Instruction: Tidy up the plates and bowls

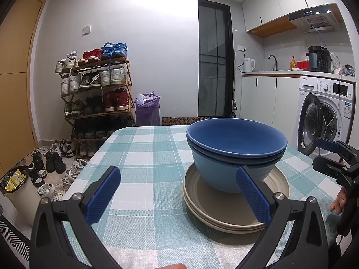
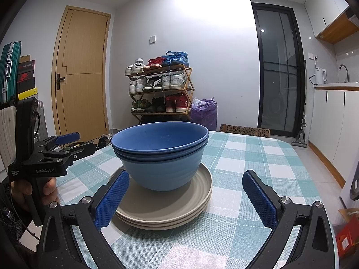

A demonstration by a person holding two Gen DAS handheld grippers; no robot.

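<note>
The sorting looks all but finished. On the checked bench (image 2: pixel 258 157) stands one tidy pile: the beige plates (image 2: pixel 170 215) stacked flat at the bottom, and the blue bowls (image 2: pixel 161 154) nested inside one another on top, mouths up. No loose dish shows in either view, so I judge that little or nothing is left to gather.

The pile is round, so it points nowhere sideways; its long axis runs straight up, toward 12 o'clock, with no visible lean.

The left claw (image 1: pixel 179 192) is released, jaws wide and holding nothing, the pile at about 1 o'clock from it. The right claw (image 2: pixel 186 192) is likewise released and bare, the pile at about 11 o'clock, its left pad close by the plate rims.
</note>
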